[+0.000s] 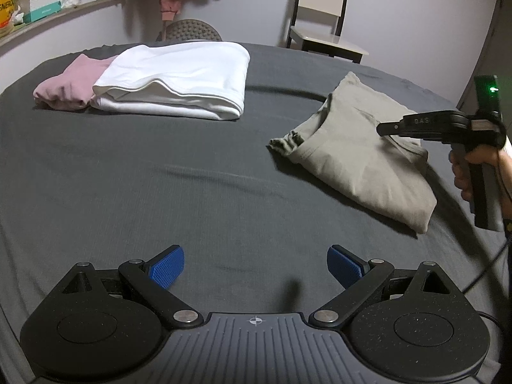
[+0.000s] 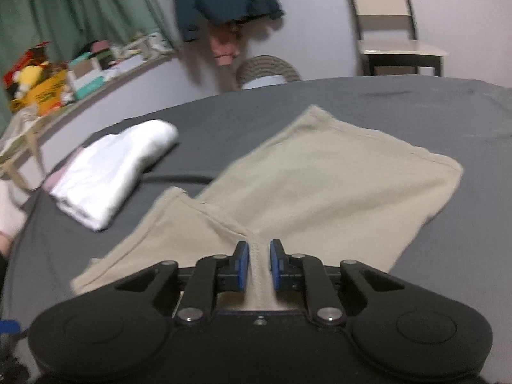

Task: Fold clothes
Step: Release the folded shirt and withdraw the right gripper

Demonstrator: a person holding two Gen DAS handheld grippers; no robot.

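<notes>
A broad stretch of bare dark-grey bedsheet (image 1: 192, 185) lies open ahead of the left gripper (image 1: 255, 267), whose jaws are spread wide over unobstructed fabric. At 11 o'clock, a folded white garment (image 1: 179, 80) and, touching it, a pink garment (image 1: 70, 83) block the far edge. At 2 o'clock, the khaki garment (image 1: 358, 150) and right gripper (image 2: 258, 264) occupy that side, with a narrow clear lane between the two piles.

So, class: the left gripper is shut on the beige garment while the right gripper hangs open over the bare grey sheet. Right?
Wrong way round. The right gripper pinches the beige garment, as the right wrist view shows; the left gripper hangs open over the grey sheet.
</notes>
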